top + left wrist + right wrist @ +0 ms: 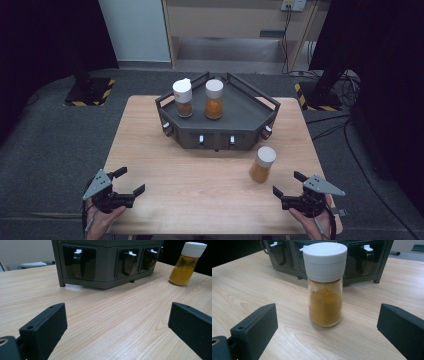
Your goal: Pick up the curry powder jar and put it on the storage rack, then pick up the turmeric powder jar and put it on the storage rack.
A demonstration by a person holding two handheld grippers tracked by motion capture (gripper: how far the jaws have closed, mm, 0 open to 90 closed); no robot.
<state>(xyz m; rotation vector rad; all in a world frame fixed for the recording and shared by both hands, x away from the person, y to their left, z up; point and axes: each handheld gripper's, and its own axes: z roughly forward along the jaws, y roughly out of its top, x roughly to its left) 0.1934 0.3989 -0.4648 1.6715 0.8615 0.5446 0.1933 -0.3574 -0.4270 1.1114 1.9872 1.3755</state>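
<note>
Right gripper [289, 186] sits low at the table's [150, 150] near edge w/ jaws spread wide, lined up on the lone spice jar [262, 164] that stands upright on the wood just in front of the dark rack [260, 112], so prob. the next pick. Two more jars [183, 98] already stand on the rack, which looks like where this one goes. Left gripper [129, 182] also gapes open, holding nothing, parked well apart, likely to keep out of the way.

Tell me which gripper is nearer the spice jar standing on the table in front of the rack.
Right. The right gripper sits just below and to the right of the spice jar, jaws open toward it. The left gripper is across the table, near the left front edge.
</note>
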